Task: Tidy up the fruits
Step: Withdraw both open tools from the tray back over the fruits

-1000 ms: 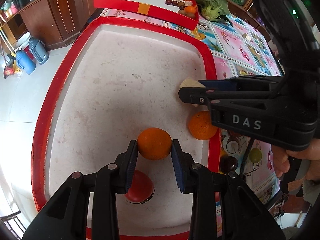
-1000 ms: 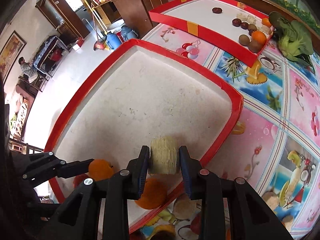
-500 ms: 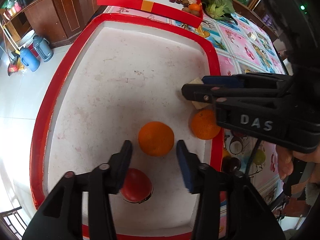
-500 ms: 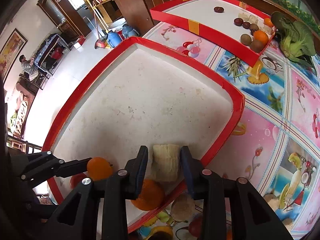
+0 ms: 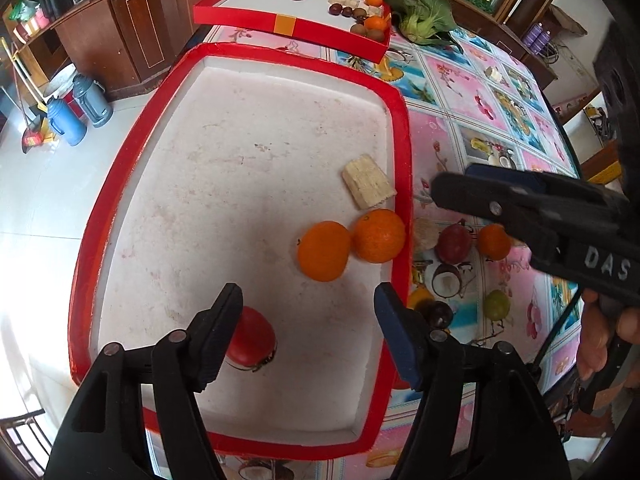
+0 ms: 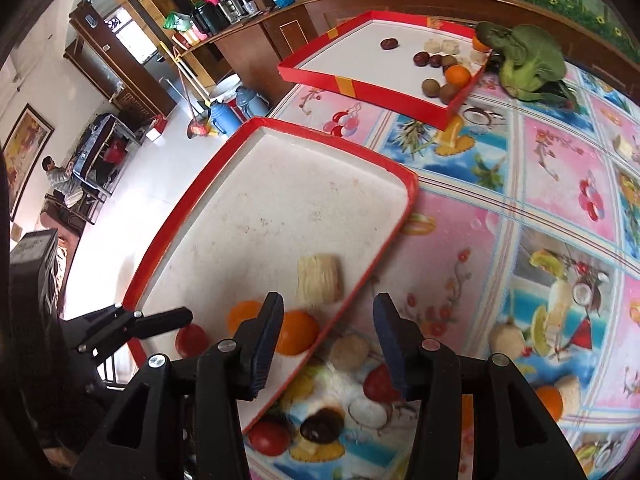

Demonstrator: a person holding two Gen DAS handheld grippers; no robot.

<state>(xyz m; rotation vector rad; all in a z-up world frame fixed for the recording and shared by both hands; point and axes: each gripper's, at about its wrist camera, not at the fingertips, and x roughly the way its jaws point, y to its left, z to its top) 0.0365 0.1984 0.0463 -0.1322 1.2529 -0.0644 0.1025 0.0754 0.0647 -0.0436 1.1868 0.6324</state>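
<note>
The near red-rimmed white tray (image 5: 402, 136) holds two oranges (image 5: 324, 251) (image 5: 379, 235) side by side, a pale sugarcane piece (image 5: 368, 186) and a red tomato (image 5: 251, 338). My left gripper (image 5: 308, 336) is open and empty, above the tray just behind the oranges. My right gripper (image 6: 326, 344) is open and empty over the tray's right rim (image 6: 408, 204), behind the sugarcane piece (image 6: 320, 280); it shows at the right of the left wrist view (image 5: 520, 204). Loose fruits lie on the tablecloth beside the tray: a small orange (image 5: 494, 241), a dark red fruit (image 5: 454, 244), a green one (image 5: 496, 304).
A second red tray (image 6: 384, 80) at the back holds several small fruits. A leafy green vegetable (image 6: 524, 60) lies beside it. The flowered tablecloth (image 6: 560, 184) stretches to the right with scattered pieces. The floor drops off left of the table.
My left gripper let go of the orange in the tray and drew back, open. My right gripper released the sugarcane piece in the tray and pulled back to the right.
</note>
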